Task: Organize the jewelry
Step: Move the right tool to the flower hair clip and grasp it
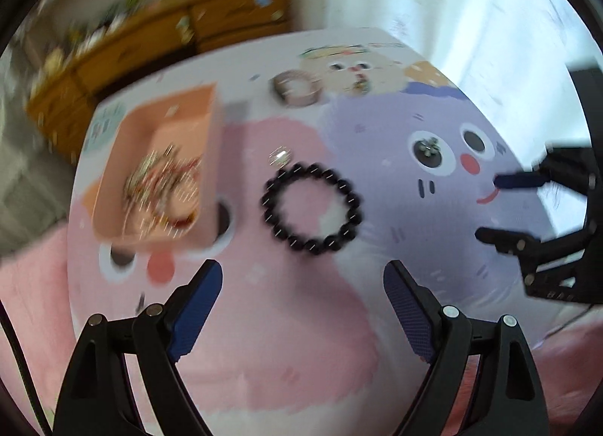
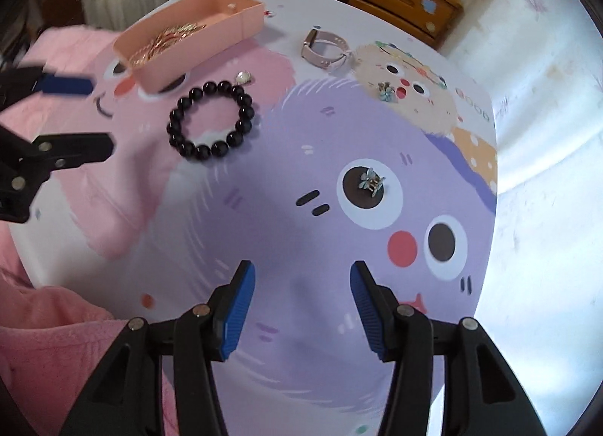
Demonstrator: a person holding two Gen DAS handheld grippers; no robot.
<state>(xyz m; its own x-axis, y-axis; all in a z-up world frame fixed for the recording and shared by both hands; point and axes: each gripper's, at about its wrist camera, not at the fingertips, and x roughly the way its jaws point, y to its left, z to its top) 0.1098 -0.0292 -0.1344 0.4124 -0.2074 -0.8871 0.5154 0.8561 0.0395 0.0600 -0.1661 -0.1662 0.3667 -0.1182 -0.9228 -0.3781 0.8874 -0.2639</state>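
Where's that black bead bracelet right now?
The bracelet lies flat on the cartoon mat, just beside the pink tray, with a small pearl piece touching its far edge. Neither tongs hold it.

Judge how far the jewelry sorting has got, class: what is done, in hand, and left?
Done: the pink tray already holds a heap of gold chains. In hand: nothing; the left gripper and right gripper are both open and empty. Left on the mat: the black bead bracelet, pearl piece, watch band and two flower earrings.
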